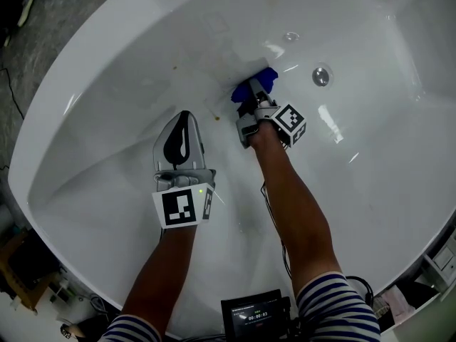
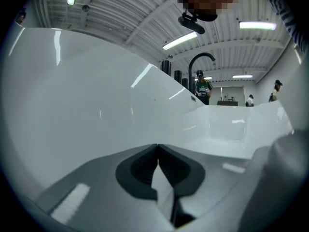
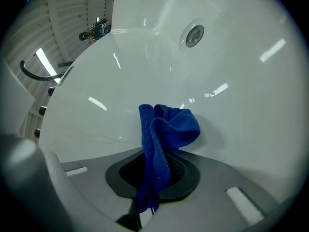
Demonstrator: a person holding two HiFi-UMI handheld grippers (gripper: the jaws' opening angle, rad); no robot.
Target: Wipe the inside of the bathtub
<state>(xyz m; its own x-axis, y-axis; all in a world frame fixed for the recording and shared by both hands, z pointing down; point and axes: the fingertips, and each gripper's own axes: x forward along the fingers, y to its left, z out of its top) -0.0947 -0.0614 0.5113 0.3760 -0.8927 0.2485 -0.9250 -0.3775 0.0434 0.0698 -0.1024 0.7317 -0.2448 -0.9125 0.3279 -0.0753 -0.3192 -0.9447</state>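
A white bathtub (image 1: 107, 105) fills the head view. My right gripper (image 1: 251, 100) is shut on a blue cloth (image 1: 258, 85) and holds it against the tub's inner wall, left of the round overflow fitting (image 1: 321, 75). In the right gripper view the blue cloth (image 3: 164, 134) hangs bunched out of the shut jaws of the right gripper (image 3: 155, 170), with the overflow fitting (image 3: 194, 35) above. My left gripper (image 1: 183, 120) hovers lower left over the tub floor, shut and empty. In the left gripper view the left gripper (image 2: 158, 150) has its jaws touching at the tips, facing the tub wall (image 2: 96, 105).
Small brownish specks (image 1: 216, 117) mark the tub surface between the grippers. A dark floor (image 1: 50, 20) lies beyond the tub's far left rim. A small screen device (image 1: 255, 315) sits at the near edge. People (image 2: 203, 87) and a curved faucet (image 2: 200, 59) stand beyond the rim.
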